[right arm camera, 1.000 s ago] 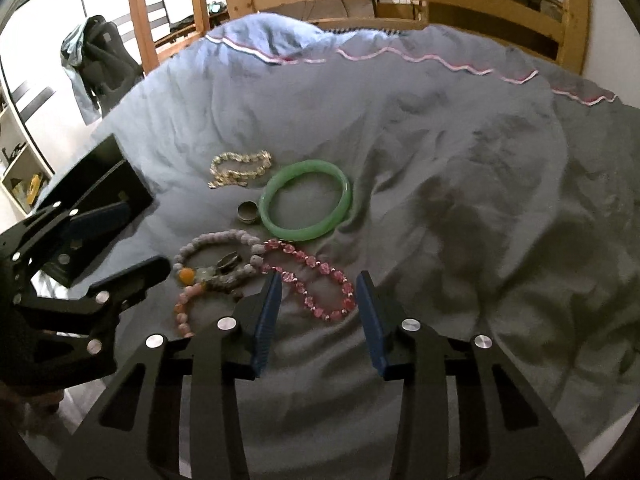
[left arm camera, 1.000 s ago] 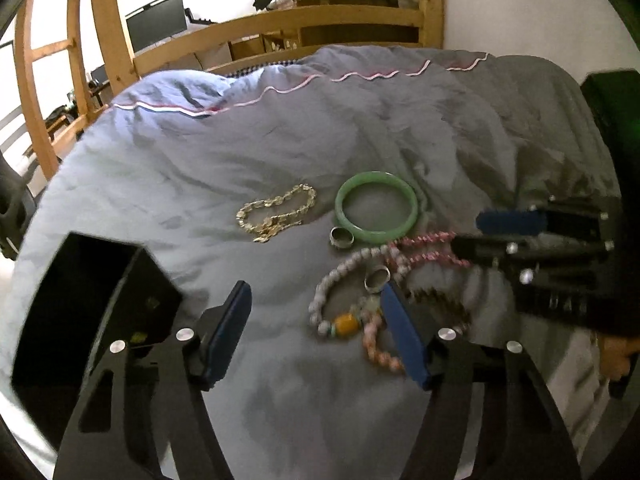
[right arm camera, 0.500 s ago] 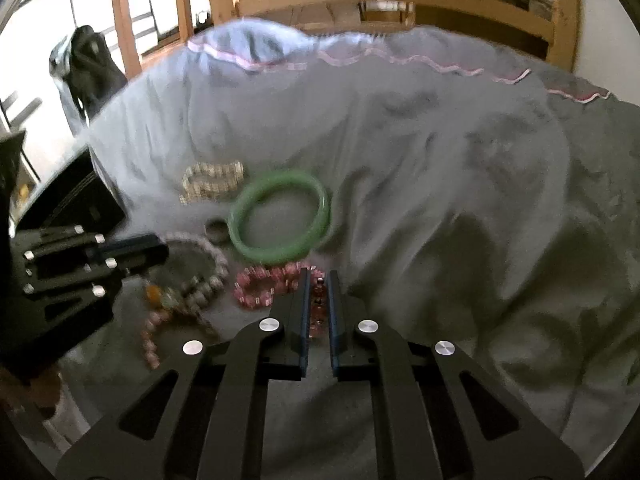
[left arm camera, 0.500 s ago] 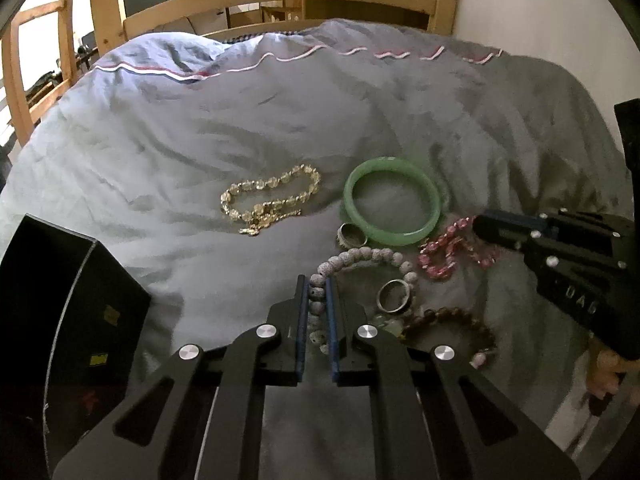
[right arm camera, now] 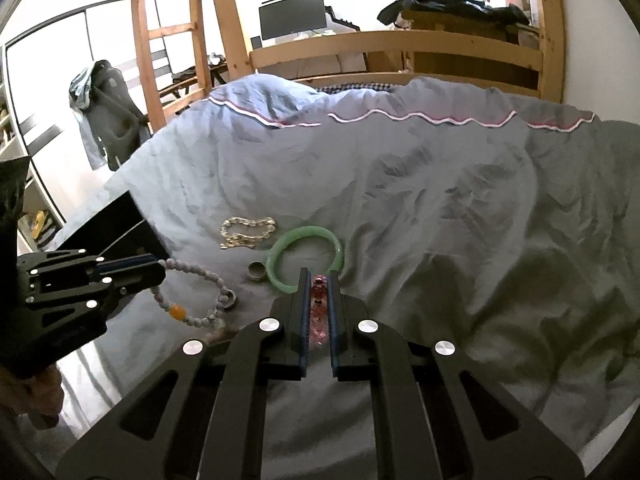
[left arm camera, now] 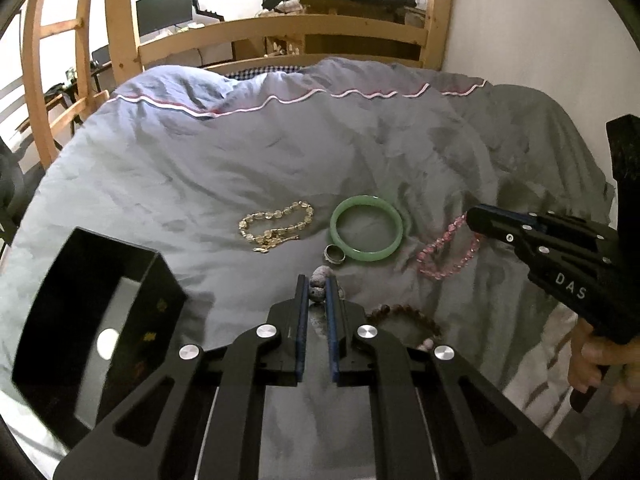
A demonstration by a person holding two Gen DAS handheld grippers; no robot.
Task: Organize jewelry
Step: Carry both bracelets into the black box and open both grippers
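My left gripper [left arm camera: 317, 286] is shut on a grey bead bracelet [right arm camera: 192, 276] with an orange bead and lifts it above the bed; a silver ring [right arm camera: 230, 300] hangs on its strand. My right gripper [right arm camera: 319, 282] is shut on a pink bead bracelet [left arm camera: 448, 248], also lifted. On the quilt lie a green bangle [left arm camera: 366, 234], a gold chain [left arm camera: 274, 226], a second silver ring [left arm camera: 334, 255] and a brown bead bracelet [left arm camera: 404, 316]. An open black box [left arm camera: 100, 320] stands at the left.
The jewelry lies on a grey-blue quilt [left arm camera: 200, 168] over a bed with a wooden rail [left arm camera: 280, 32] at the far end. A white wall [left arm camera: 540, 40] borders the right side. A chair with clothes [right arm camera: 104, 112] stands beyond the left edge.
Both grippers, shut on their bracelets half a second ago, have risen and pulled the grey and pink bracelets up off the quilt. A second ago both were open.
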